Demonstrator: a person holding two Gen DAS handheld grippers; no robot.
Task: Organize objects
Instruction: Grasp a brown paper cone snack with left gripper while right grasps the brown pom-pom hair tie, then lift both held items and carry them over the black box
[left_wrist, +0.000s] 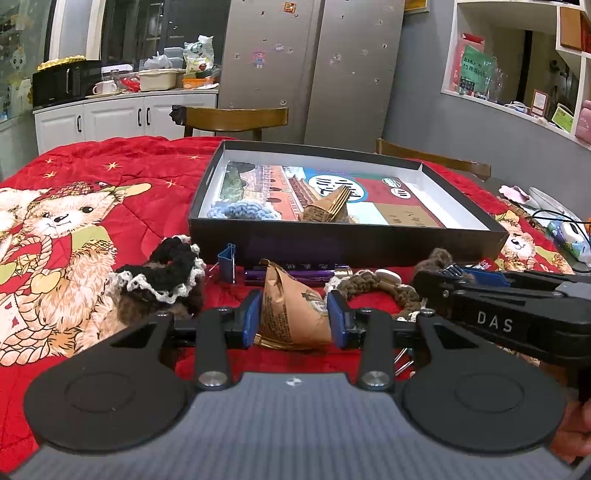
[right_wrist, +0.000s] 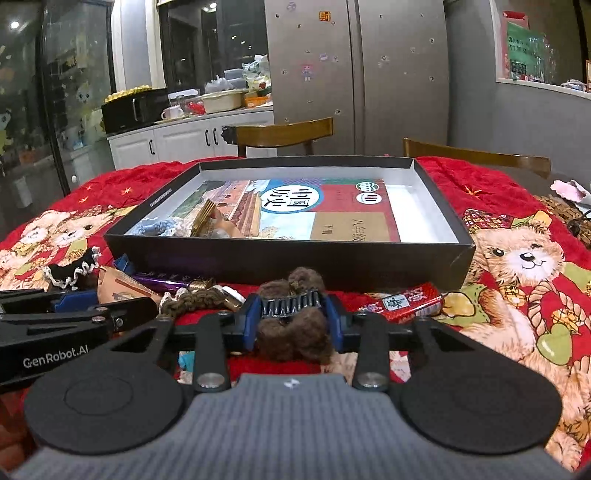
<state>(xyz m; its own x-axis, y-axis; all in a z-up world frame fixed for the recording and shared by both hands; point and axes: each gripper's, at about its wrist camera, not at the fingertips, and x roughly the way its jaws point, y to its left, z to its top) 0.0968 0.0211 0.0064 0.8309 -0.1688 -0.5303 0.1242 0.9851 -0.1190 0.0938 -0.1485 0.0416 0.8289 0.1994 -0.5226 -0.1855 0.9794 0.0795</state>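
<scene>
- The near part of the red blanket (left_wrist: 122, 155) is hidden behind both gripper bodies, and the front wall of the black box (left_wrist: 347, 245) covers whatever lies right behind it at the box's near edge.
- Inside the box, at its near left corner, a blue knitted piece (left_wrist: 240, 210) and a brown folded packet (left_wrist: 328, 208) lie on a book (right_wrist: 325, 210) — the packet's print is too small to read.
- The left gripper (left_wrist: 295, 319) is clenched on a brown paper packet (left_wrist: 288, 310); both blue pads press its sides, and the packet's tip points up toward the box's front wall.
- The right gripper (right_wrist: 291, 321) grasps a brown fuzzy hair clip (right_wrist: 293, 328), its dark teeth showing between the pads; whether the fluffy lump past the teeth belongs to the clip I cannot tell.
- Both held things are just in front of the box's near wall, outside it, low over the blanket.
- In the left wrist view the right gripper reaches in from the right edge, close beside the left one.
- Between the grippers and the box lie a purple tube (left_wrist: 295, 275), a blue binder clip (left_wrist: 227, 260), a brown braided cord (left_wrist: 373, 282) and a black-and-white crocheted scrunchie (left_wrist: 162, 273) further left.
- A red wrapped snack (right_wrist: 402, 304) lies on the blanket just right of the right gripper, near the box's front right corner.
- The box wall stands between both grippers and the box's inside.
</scene>
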